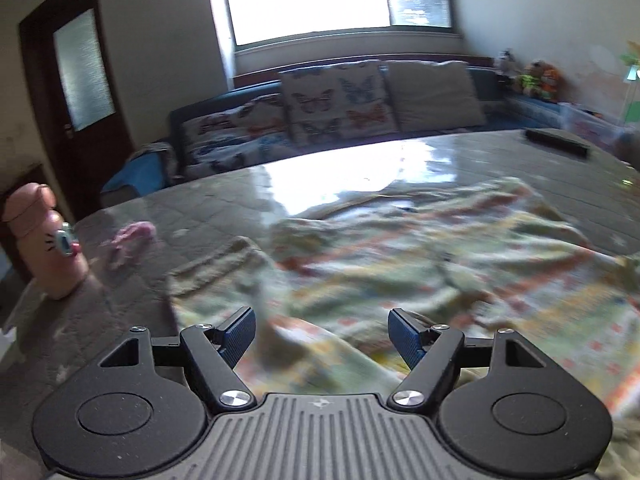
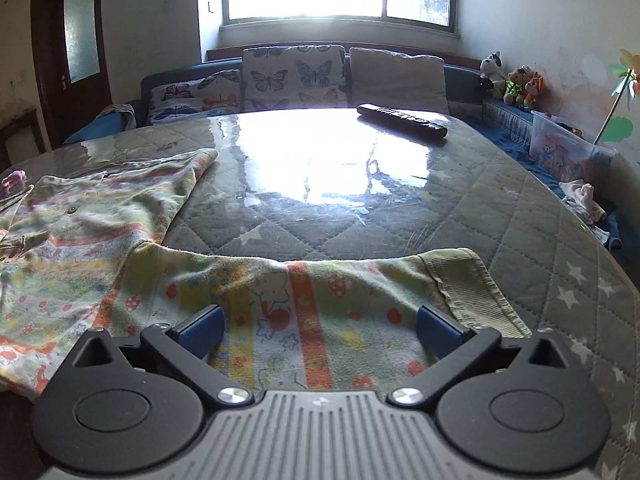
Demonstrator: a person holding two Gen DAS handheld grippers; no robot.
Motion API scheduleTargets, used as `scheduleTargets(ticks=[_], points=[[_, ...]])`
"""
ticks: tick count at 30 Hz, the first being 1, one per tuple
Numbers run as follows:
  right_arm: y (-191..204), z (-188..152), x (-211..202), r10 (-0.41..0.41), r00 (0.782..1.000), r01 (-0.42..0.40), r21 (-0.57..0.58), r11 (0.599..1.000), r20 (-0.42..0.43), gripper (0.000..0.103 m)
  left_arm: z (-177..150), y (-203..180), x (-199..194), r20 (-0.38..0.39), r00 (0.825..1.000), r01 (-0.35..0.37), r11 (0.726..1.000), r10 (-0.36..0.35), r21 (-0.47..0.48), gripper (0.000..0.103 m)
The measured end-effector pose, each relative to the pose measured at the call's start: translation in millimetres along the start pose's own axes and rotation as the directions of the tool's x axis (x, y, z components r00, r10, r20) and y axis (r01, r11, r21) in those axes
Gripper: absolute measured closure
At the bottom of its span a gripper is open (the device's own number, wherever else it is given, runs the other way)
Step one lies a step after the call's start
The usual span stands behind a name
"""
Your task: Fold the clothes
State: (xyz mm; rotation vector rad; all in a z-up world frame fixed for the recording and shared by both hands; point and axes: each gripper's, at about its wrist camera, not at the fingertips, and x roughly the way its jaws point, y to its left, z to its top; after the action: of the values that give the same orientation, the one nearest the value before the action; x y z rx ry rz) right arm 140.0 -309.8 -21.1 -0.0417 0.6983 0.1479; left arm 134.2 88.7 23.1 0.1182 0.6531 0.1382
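Observation:
A small child's garment (image 1: pixel 400 256) with green, yellow and orange printed stripes lies spread and rumpled on the table; the left wrist view of it is blurred. Its ribbed cuff (image 1: pixel 224 264) points left. My left gripper (image 1: pixel 322 334) is open just above the garment's near edge, nothing between its fingers. In the right wrist view a sleeve (image 2: pixel 320 300) with a ribbed green cuff (image 2: pixel 472 292) stretches to the right, and the body of the garment (image 2: pixel 80 232) lies to the left. My right gripper (image 2: pixel 318 330) is open low over that sleeve, holding nothing.
The table (image 2: pixel 320 168) has a quilted grey cover under glossy plastic. A black remote (image 2: pixel 402 120) lies at its far side. A pink figurine (image 1: pixel 44 240) and a pink crumpled item (image 1: pixel 128 242) sit at the left. A sofa with butterfly cushions (image 2: pixel 294 76) stands behind.

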Motion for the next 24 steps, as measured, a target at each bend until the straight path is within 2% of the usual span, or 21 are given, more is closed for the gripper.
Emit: scheduleTargets(ticks=[5, 8, 9, 12, 15, 22, 23, 24], points=[[-0.6, -1.0, -0.1, 0.000, 1.000, 0.000, -0.001, 1.000, 0.000, 0.000, 17.9, 26.6, 38.7, -0.040, 0.999, -0.027, 0.995, 0.023, -0.092, 0.029], [-1.4, -1.2, -0.4, 0.002, 1.000, -0.002, 0.001, 1.000, 0.000, 0.000, 28.6, 42.6, 61.9, -0.065, 0.997, -0.044, 0.988, 0.035, -0.146, 0.038], [-1.5, -1.1, -0.5, 0.002, 1.000, -0.002, 0.001, 1.000, 0.000, 0.000, 32.2, 47.9, 69.7, -0.073, 0.997, -0.050, 0.985, 0.039, -0.164, 0.045], [-1.4, -1.4, -0.7, 0.002, 1.000, -0.002, 0.001, 1.000, 0.001, 0.000, 42.6, 62.3, 91.9, -0.097, 0.994, -0.067, 0.975, 0.047, -0.213, 0.056], [-1.6, -1.6, -0.6, 0.002, 1.000, -0.002, 0.002, 1.000, 0.001, 0.000, 50.0, 63.2, 105.7, -0.112, 0.993, -0.067, 0.972, 0.043, -0.227, 0.058], [-1.9, -1.5, -0.5, 0.003, 1.000, -0.003, 0.004, 1.000, 0.002, 0.000, 57.3, 51.3, 122.1, -0.121, 0.990, -0.093, 0.979, 0.071, -0.184, 0.059], [-2.0, -1.5, -0.4, 0.004, 1.000, -0.004, 0.004, 1.000, 0.002, 0.000, 57.7, 51.7, 122.0, -0.122, 0.990, -0.094, 0.978, 0.072, -0.185, 0.064], [-2.1, -1.5, -0.3, 0.004, 1.000, -0.004, 0.004, 1.000, 0.002, 0.000, 58.1, 52.1, 122.0, -0.123, 0.990, -0.096, 0.978, 0.074, -0.185, 0.076]])
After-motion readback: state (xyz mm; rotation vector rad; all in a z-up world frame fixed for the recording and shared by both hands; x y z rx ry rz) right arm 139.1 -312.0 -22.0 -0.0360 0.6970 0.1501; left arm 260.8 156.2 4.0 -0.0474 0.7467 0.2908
